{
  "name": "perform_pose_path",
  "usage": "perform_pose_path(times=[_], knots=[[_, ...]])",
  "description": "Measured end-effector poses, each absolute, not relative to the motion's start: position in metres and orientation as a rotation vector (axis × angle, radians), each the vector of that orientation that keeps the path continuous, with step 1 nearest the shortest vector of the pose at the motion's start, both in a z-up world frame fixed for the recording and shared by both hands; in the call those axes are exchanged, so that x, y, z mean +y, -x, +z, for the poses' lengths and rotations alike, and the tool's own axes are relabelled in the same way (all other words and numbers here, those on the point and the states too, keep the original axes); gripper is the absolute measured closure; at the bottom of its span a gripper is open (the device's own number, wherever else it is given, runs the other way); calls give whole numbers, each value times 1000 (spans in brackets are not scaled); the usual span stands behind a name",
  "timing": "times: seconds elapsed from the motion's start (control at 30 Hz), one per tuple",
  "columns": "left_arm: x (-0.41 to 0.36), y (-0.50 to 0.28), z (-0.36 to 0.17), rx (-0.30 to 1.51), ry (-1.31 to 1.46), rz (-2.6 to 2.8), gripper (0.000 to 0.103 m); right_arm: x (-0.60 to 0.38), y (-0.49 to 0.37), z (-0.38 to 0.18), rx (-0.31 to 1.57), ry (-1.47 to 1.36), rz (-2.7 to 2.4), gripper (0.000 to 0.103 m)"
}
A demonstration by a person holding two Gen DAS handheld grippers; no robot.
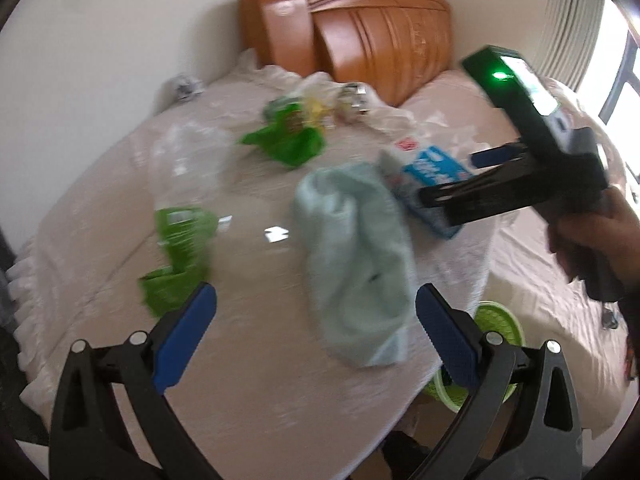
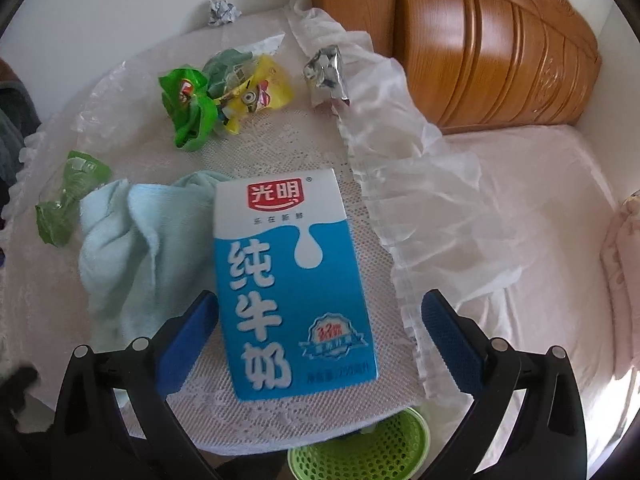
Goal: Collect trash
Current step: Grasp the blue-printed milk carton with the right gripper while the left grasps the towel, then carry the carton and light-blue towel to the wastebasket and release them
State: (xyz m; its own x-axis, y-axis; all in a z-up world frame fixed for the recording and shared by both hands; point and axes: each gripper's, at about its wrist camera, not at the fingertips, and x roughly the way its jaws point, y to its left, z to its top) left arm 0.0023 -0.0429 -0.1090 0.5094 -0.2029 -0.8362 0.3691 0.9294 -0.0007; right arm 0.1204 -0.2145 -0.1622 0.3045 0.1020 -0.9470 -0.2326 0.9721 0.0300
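the task looks near its start: almost all the trash lies on the table (image 2: 280,412), and in the green basket (image 2: 360,456), seen below the table edge at 6 o'clock in the right wrist view, i can not see any trash. the right gripper (image 2: 320,344) is spread wide, with the milk carton (image 2: 292,280) lying flat between its jaws. the left pad seems to be at the carton's edge, the right pad is apart from it, so it is not yet pinched. the left gripper (image 1: 316,332) is also spread and holds nothing.

left to collect, in the right wrist view: green and yellow wrappers (image 2: 224,96) at 11 o'clock, a silver foil wrapper (image 2: 326,74) at 12, a paper ball (image 2: 222,10) by the wall, a crushed bottle (image 2: 68,200) at 9. a light blue cloth (image 2: 136,248) touches the carton.

the table has a lace cover under clear plastic. beside it, at 3 o'clock, is a bed (image 2: 520,220) with a wooden headboard (image 2: 480,40).
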Motion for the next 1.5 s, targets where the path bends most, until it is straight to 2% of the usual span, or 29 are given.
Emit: perform_pose_path(times=[0.13,0.33,0.4,0.63,0.7,0.73,0.77,0.8,1.27,1.5], knots=[[-73,-7,-119,986,-203,-357,8,-224,-125,-167,1265,23,290,38],[-103,-21,-144,1025,-256,-286,10,-244,-118,-149,1206,-49,294,38],[-107,-28,-151,1044,-260,-255,19,-254,-111,-137,1180,-77,289,38],[-113,-40,-158,1054,-280,-189,41,-286,-81,-102,1103,-147,254,38],[-112,-41,-155,1051,-279,-176,60,-293,-75,-97,1091,-170,245,38],[-110,-43,-154,1054,-269,-170,66,-297,-69,-94,1084,-180,240,38],[-108,-44,-152,1065,-253,-176,79,-298,-65,-94,1079,-185,238,38],[-107,-46,-153,1075,-241,-183,85,-300,-62,-94,1075,-194,235,38],[-93,-45,-141,1038,-229,-158,92,-318,-32,-101,1068,-258,218,38],[-80,-51,-110,980,-193,-163,93,-316,-23,-97,1052,-267,210,38]])
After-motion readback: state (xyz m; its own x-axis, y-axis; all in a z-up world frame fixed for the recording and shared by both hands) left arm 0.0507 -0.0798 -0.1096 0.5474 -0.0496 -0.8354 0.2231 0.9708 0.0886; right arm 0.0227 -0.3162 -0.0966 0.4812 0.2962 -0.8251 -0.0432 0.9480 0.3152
